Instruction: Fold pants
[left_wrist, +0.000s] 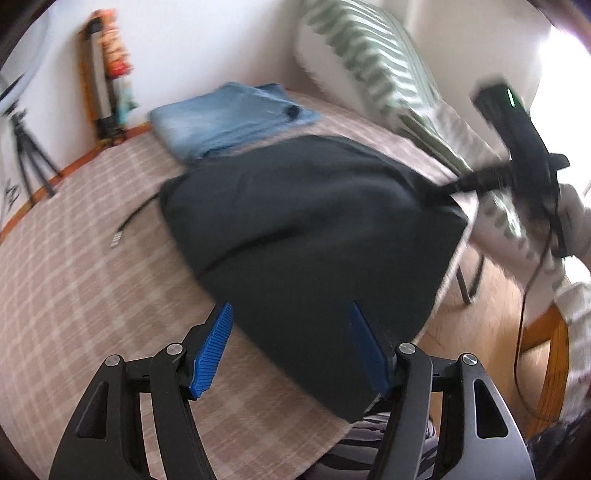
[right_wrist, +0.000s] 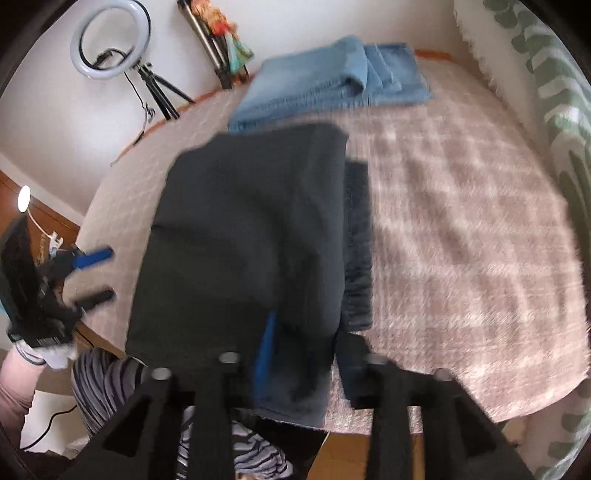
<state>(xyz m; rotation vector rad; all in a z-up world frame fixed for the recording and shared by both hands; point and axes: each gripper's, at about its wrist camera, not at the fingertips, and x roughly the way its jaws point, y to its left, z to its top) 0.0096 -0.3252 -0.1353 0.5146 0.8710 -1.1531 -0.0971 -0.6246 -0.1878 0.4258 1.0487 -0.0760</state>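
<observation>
Dark pants (left_wrist: 303, 229) are lying folded in a thick stack on the bed (left_wrist: 92, 266), near its front edge, on a pinkish plaid cover. Part of the stack is hanging just over that edge. A folded pile of blue jeans (left_wrist: 229, 118) is sitting right behind the dark pants, touching or nearly touching their far edge.

Left gripper (left_wrist: 291, 306) is hovering spread over the near corner of the dark pants, blue pads (left_wrist: 212, 350) apart, nothing pinched between them. In the right wrist view it is showing at far left (right_wrist: 96, 273), off the side of the pants, in a gloved hand (right_wrist: 40, 317).

Right gripper (right_wrist: 306, 350) is sitting low at the front edge of the pants; heavy blur. One blue pad (right_wrist: 267, 354) is showing against the dark fabric, the other finger is a dark smear beside the stack. Jaws look partly apart with cloth between them; cannot tell if they are pinching it. In the left wrist view it is reaching to the right corner of the pants (left_wrist: 454, 188).

A striped cushion (left_wrist: 373, 59) is leaning at the far right of the bed. A ring light (right_wrist: 110, 40) on a tripod is standing by the wall. A striped sleeve or garment (right_wrist: 107, 384) is showing below the bed edge.
</observation>
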